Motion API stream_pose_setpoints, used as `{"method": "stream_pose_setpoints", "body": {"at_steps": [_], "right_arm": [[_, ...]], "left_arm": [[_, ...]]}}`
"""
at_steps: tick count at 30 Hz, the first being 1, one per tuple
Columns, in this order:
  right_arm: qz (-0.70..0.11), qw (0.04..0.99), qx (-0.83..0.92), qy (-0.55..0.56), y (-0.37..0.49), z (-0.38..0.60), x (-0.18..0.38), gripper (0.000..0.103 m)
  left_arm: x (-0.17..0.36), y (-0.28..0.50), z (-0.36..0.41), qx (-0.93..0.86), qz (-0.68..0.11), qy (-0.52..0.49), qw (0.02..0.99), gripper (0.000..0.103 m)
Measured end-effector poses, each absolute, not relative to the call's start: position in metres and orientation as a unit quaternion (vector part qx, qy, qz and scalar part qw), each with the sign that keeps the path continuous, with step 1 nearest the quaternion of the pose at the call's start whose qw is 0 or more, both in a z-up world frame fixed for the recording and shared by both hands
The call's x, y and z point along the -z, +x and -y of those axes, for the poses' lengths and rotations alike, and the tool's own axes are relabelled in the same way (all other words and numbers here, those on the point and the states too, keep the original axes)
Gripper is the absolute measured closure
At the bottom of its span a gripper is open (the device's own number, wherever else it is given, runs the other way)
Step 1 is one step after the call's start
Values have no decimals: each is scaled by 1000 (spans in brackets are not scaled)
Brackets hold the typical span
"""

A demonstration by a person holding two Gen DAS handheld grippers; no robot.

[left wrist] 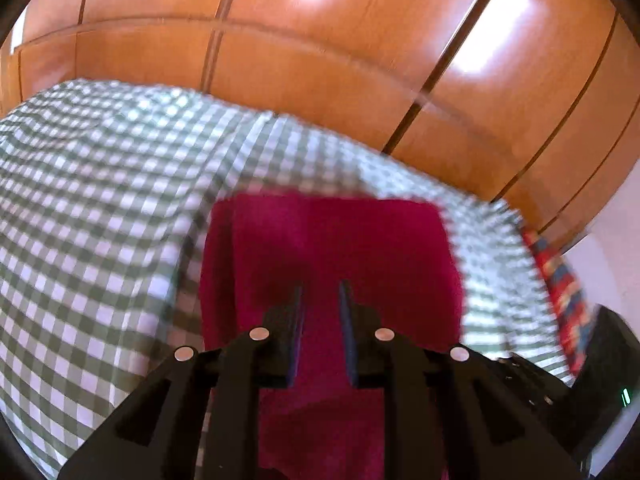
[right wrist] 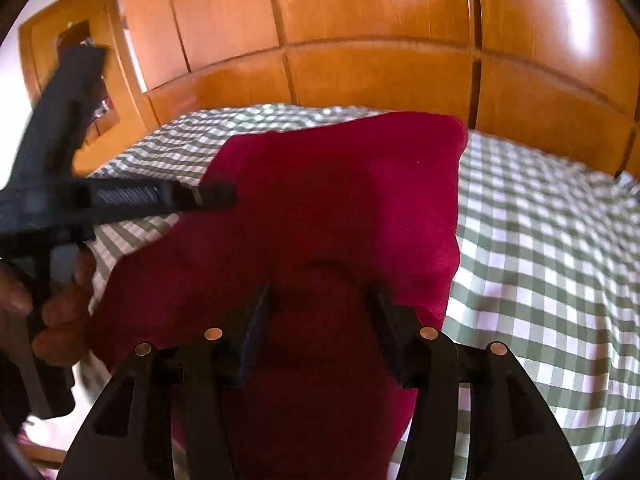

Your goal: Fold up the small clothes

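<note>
You are working over a dark crimson, soft, felt-like knit garment (right wrist: 340,208) that is lying on the green-and-white checked bed cover (right wrist: 540,248), in front of glossy orange-brown wooden wardrobe doors (right wrist: 380,20); the garment is already looking doubled into a rough rectangle, with one rounded fold edge nearest the right gripper (right wrist: 320,296) and a straighter far edge, so I judge you are between folds; the right gripper's jaws are standing well apart above the cloth, with nothing pinched between them, probably because that side is laid down. In the left wrist view, the left gripper (left wrist: 322,292) is hovering over the same crimson cloth (left wrist: 332,248); its jaws are showing a narrow gap, and I cannot tell whether any fabric is caught there. From the right, your left hand (right wrist: 60,304) is gripping the black handle beside the garment's left edge; the checked cover is lying wrinkled, which may be dragging the cloth.
</note>
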State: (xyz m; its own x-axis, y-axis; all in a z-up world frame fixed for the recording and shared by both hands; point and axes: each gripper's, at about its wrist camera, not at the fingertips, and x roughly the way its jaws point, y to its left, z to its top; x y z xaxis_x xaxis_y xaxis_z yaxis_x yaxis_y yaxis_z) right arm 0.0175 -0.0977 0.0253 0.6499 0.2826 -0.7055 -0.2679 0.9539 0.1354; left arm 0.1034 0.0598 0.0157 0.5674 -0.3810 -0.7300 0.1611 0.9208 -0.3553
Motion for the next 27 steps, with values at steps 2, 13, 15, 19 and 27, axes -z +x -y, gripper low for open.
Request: {"method": "stream_pose_setpoints", "body": {"at_steps": [2,13,15,19,27], "right_arm": [[-380,913,-151,-8,14,94,-24,52],[-409,892,-184,57,28,138,-60,46],[-402,894,-182,81,36,150,-72,46],[-392,899,-172,90,54,156,-87,46],[-421,891,-151,77,101,143,-75,46]], "left_arm": [[5,100,-62,143,-453,-121,872,87],[-1,77,-74,122,-423,-98,893,88],[-2,75,-68,115,-420,-84,897,88],[-3,74,-66,110,-416,-72,900,88],[-1,74,-62,108,-413,-58,902,87]]}}
